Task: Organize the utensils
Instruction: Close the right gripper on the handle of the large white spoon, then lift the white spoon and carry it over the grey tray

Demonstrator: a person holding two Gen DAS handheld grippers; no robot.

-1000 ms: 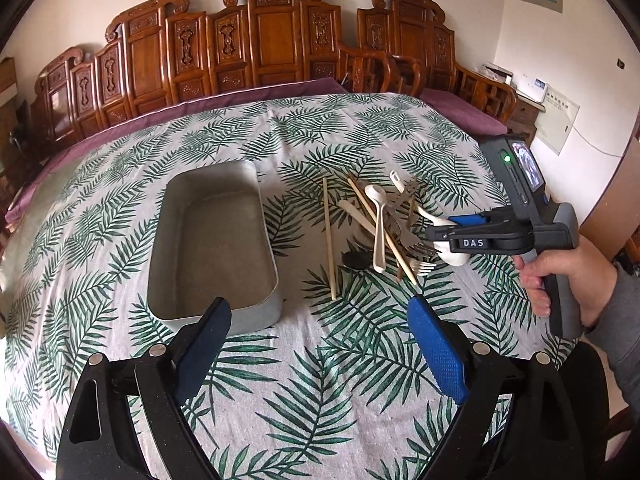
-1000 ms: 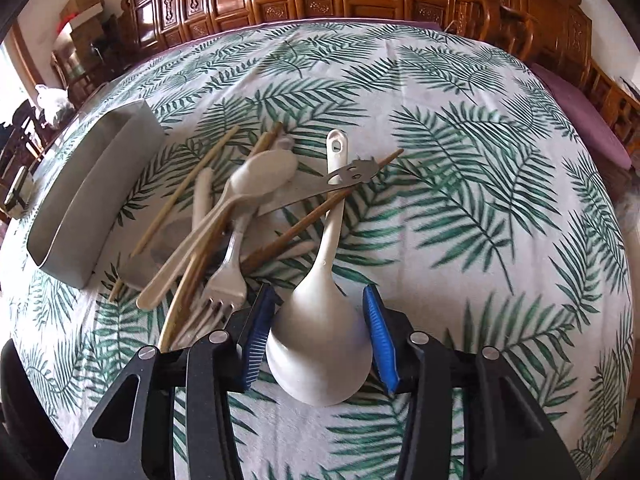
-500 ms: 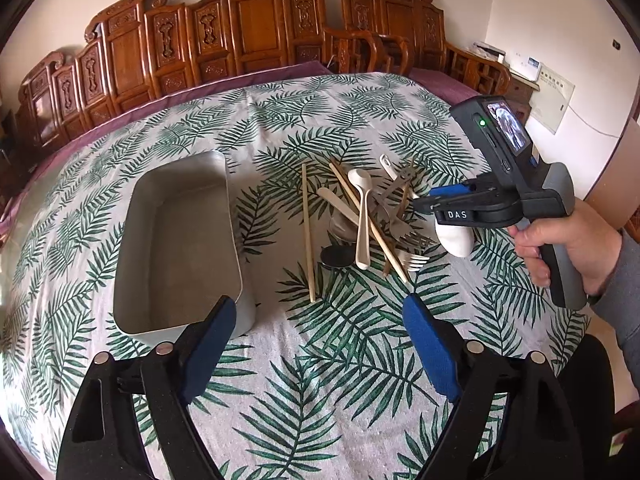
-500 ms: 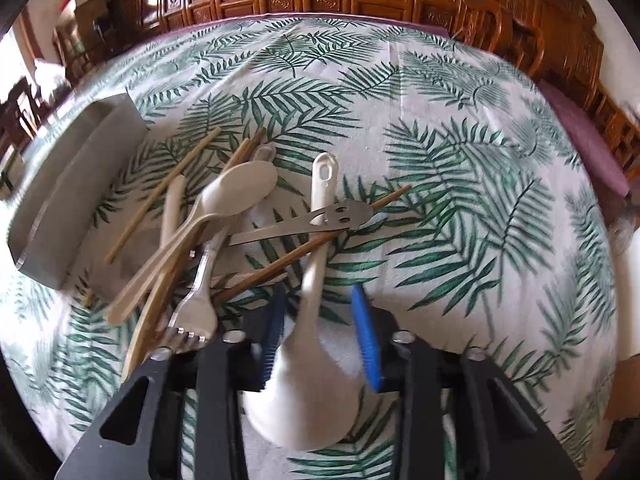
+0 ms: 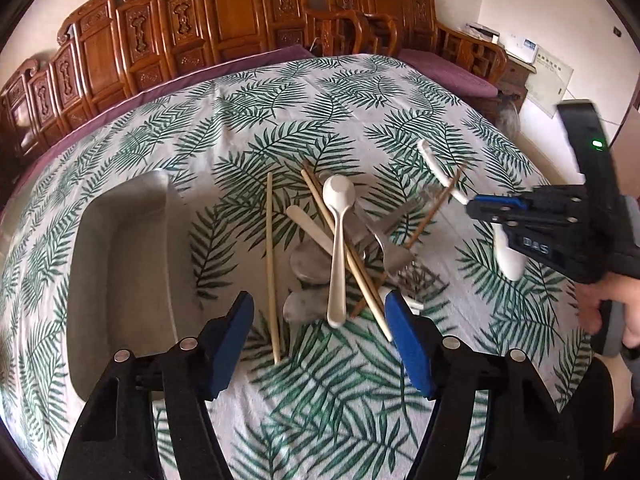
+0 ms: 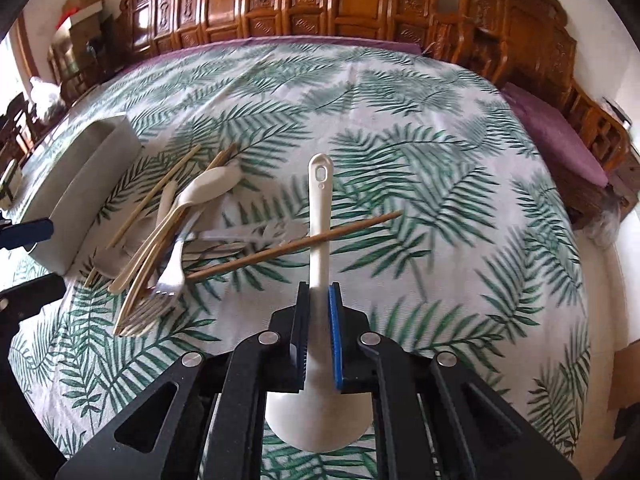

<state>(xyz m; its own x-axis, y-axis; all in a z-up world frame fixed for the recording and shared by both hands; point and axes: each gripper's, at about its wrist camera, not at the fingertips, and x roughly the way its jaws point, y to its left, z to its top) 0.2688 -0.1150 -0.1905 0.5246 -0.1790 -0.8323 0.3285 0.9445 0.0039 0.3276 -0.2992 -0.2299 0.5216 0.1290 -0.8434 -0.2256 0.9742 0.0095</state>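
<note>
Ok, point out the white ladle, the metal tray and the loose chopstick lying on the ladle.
white ladle (image 6: 320, 240), right wrist view, mid handle.
metal tray (image 5: 120, 264), left wrist view, bare floor.
chopstick (image 6: 280, 250), right wrist view, mid shaft.

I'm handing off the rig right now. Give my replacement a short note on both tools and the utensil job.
Right tool: shut on the white ladle, near its bowl; a chopstick lies across its handle.
Left tool: open, holding nothing, hanging over the utensil pile.
Metal tray: nothing visible inside it.
Done: ladle gripped.
Left: ladle and every piled utensil into the tray.
</note>
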